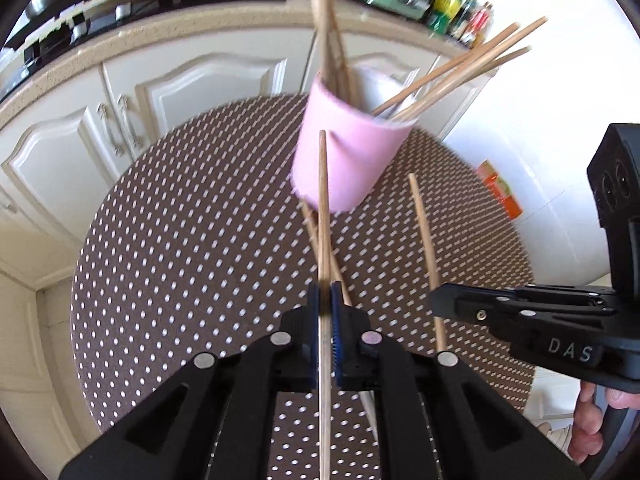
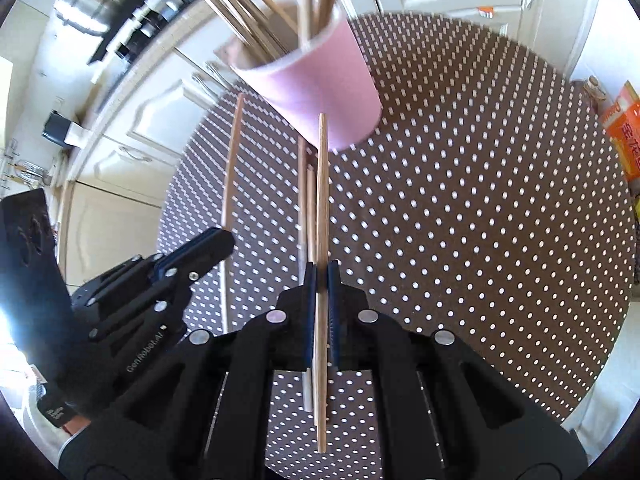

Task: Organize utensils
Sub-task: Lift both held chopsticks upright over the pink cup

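Observation:
A pink cup [image 1: 348, 152] [image 2: 320, 88] stands on the round polka-dot table [image 1: 180, 260] [image 2: 460, 240] with several wooden chopsticks leaning out of it. My left gripper [image 1: 325, 292] [image 2: 224, 240] is shut on one wooden chopstick [image 1: 324, 200] [image 2: 232, 160], held above the table and pointing toward the cup. Beside it, my right gripper [image 2: 321, 268] [image 1: 436, 304] is shut on another chopstick [image 2: 322, 200] [image 1: 424, 232], also lifted and aimed at the cup. A few more chopsticks [image 2: 303, 184] [image 1: 338, 276] lie flat on the cloth in front of the cup.
Cream cabinets [image 1: 120, 120] under a speckled counter run behind the table. Bottles [image 1: 452, 4] stand at the back right. An orange packet [image 1: 500, 192] [image 2: 624, 132] sits past the table's right edge by a white appliance. A person's hand [image 1: 588, 432] grips the right tool.

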